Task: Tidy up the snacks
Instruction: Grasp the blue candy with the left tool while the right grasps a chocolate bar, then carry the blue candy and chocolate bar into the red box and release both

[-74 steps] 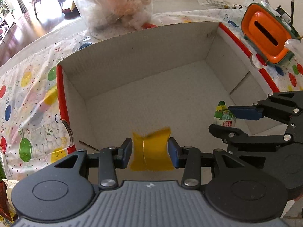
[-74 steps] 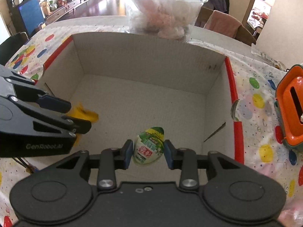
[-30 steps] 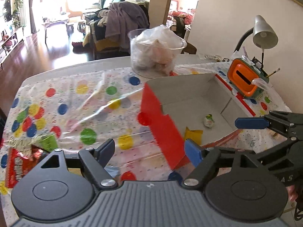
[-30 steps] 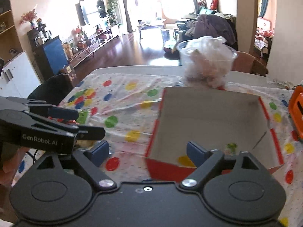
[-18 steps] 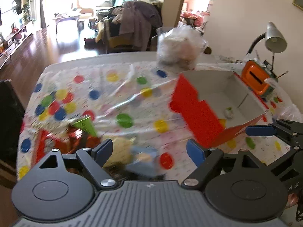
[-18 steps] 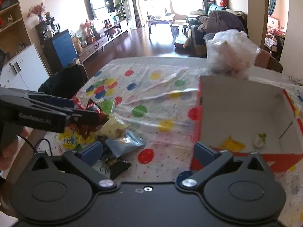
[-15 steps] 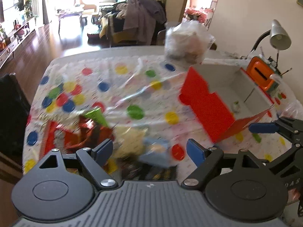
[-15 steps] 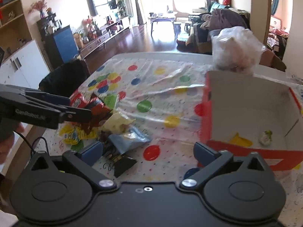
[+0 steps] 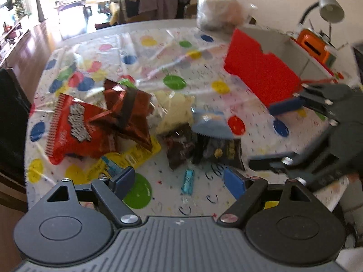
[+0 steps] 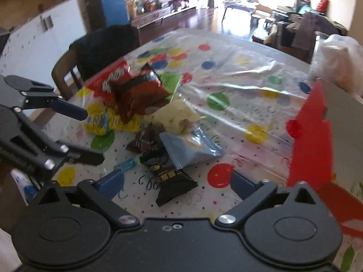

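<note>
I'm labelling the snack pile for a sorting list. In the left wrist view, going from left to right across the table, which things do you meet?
Red snack bag → dark red foil bag → pale yellow packet → light blue packet → red cardboard box → orange holder.

Our two black handheld tongs

We see each set of tongs, left tongs (image 9: 179,181) and right tongs (image 10: 178,182), built of matte black linkages with silver screws, round pivot discs at seven and five o'clock, and blue pads (image 9: 234,182).

Sunlit wood floor (image 10: 204,20), grey desk lamp (image 9: 330,9), white cabinet (image 10: 45,38).
</note>
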A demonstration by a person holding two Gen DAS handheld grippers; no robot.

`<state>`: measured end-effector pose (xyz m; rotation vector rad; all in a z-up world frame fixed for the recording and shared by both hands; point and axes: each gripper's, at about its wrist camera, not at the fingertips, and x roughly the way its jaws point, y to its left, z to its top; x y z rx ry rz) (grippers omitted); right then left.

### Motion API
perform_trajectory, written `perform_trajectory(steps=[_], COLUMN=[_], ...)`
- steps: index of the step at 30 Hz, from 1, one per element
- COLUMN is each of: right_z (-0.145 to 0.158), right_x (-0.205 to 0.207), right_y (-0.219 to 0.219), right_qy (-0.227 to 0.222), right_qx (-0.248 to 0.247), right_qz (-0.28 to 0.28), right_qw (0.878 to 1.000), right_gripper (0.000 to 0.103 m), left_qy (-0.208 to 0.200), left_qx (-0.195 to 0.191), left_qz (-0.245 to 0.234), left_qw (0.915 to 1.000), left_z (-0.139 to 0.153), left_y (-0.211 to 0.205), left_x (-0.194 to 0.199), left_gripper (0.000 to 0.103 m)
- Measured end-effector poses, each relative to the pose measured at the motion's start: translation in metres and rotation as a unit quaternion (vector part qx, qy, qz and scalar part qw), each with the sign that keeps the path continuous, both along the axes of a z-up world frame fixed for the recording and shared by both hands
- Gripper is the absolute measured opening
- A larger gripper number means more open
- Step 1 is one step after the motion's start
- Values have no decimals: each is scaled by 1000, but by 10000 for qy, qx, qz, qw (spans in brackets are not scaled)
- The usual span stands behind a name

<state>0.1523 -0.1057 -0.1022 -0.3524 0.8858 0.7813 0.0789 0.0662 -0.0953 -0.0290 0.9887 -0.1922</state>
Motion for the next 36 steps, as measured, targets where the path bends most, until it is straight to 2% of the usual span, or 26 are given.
perform_trajectory(steps=[2,4,5,9,12,15,17,19,21,24,27,28,29,36], right_z=[-9,-16,-20,-30,-37,-42,-45,-46,-46,-45,-44,-44,-43,-36], right_x=[5,9,11,21,30,36,36,36,36,34,29,27,26,14], right_y=[6,10,13,19,21,24,26,27,28,29,29,29,28,11], right_qy=[75,157,198,361,508,701,729,700,698,708,659,667,681,814], right_qx=[-124,-194,-236,-302,-323,-330,-365,-368,-333,-284,-337,-340,-330,-140], right_qz=[136,274,339,440,428,518,577,597,603,616,623,614,598,292], right_qw=[9998,9993,9990,9979,9973,9957,9950,9951,9952,9952,9953,9953,9953,9962], right_gripper=[96,86,85,72,67,59,59,56,53,45,40,38,38,34], left_qy=[-21,-88,-129,-60,96,417,624,737,717,683,625,605,596,522], left_qx=[100,225,292,260,159,4,-39,-80,-79,-11,106,137,150,83], left_qz=[-170,-327,-374,-390,-430,-407,-348,-332,-379,-509,-615,-651,-671,-488], left_qw=[9998,9992,9988,9989,9989,9983,9974,9967,9967,9964,9961,9960,9958,9974], left_z=[-5,-10,-12,-19,-27,-39,-47,-54,-55,-54,-55,-55,-55,-52], left_y=[-6,-12,-15,-20,-20,-16,-12,-11,-11,-17,-24,-26,-27,-24], left_x=[-2,-4,-3,7,17,30,37,41,41,41,38,37,36,32], left_gripper=[85,85,85,83,80,67,57,53,50,39,25,17,12,12])
